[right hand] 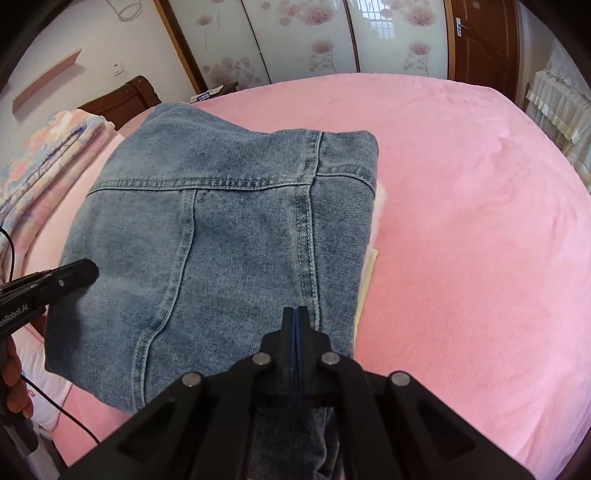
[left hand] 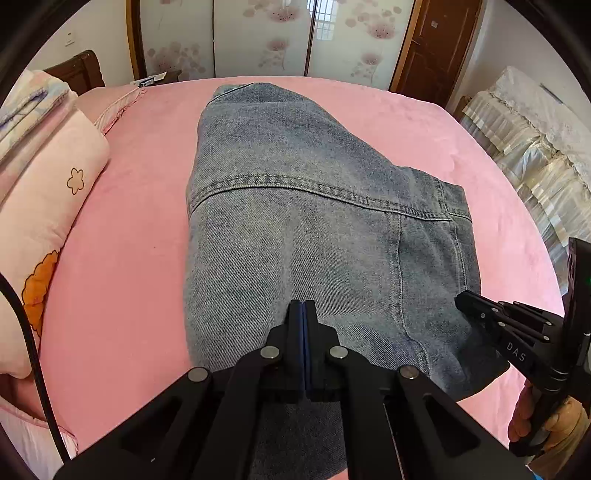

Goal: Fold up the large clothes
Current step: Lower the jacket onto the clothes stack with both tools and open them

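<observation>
Folded faded-blue denim garment (left hand: pixel 295 206) on pink fleece bed cover (left hand: pixel 122 236), spread ahead of & under both tips, L gripper (left hand: pixel 303 308) jaws pressed together over denim, R gripper (right hand: pixel 295 314) same, nr its right edge, whether cloth is pinched unclear

Both left gripper (left hand: pixel 303 303) and right gripper (right hand: pixel 295 309) fingers seemingly closed, angled downward.

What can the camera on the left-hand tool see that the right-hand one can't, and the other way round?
Only the left wrist view shows the flower-print pillow and the right gripper from outside. Only the right wrist view shows the wall shelf, the door handle and the left gripper from outside. Both show the denim garment on the pink bed, the wardrobe doors, and each camera's own shut gripper.
</observation>
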A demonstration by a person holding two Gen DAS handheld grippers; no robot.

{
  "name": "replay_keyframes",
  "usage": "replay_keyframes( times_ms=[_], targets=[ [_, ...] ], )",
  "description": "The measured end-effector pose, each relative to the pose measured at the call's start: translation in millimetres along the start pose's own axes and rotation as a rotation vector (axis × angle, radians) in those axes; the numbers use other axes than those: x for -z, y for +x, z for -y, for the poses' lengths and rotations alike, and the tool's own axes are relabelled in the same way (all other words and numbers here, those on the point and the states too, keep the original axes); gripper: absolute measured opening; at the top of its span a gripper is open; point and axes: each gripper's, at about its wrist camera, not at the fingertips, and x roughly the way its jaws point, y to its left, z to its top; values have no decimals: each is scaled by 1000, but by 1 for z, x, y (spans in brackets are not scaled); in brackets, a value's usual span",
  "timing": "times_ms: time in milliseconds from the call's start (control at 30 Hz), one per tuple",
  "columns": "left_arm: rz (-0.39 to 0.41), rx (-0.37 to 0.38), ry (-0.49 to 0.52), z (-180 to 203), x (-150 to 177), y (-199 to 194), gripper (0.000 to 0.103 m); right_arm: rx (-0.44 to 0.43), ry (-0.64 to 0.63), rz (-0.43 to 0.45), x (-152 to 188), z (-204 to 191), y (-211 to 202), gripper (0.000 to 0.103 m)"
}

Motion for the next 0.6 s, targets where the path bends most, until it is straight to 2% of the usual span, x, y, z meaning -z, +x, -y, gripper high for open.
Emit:
replay_keyframes(
  times_ms=[167, 267, 367, 400, 467, 500, 567, 600],
  targets=[
    [3, -3, -11, 1, -1, -1, 1, 6, -2, -5, -4, -4, -2, 0],
    [6, -29, 1, 6, 1, -4, 1, 6, 0, -13, -5, -4, -5, 0],
    [-7, -39, 6, 13, 1, -8, 4, -20, 24, -29, -5, -4, -11, 3],
    [-15, -36, 2, 15, 1, -9, 7, -25, 29, -34, -6, -4, -13, 3],
    [-30, -13, -6, 20, 2, -14, 26, -40, 34, -46, -5, -2, -20, 3],
    [-31, -7, -7, 24, 3, -17, 31, -46, 35, -48, -4, -2, -25, 3],
    [-29, -13, -2, 33, 5, -25, 47, -59, 32, -40, -2, 1, -40, 3],
    [-27, -16, -1, 37, 7, -30, 50, -64, 31, -38, -1, 2, -45, 3]
  ],
)
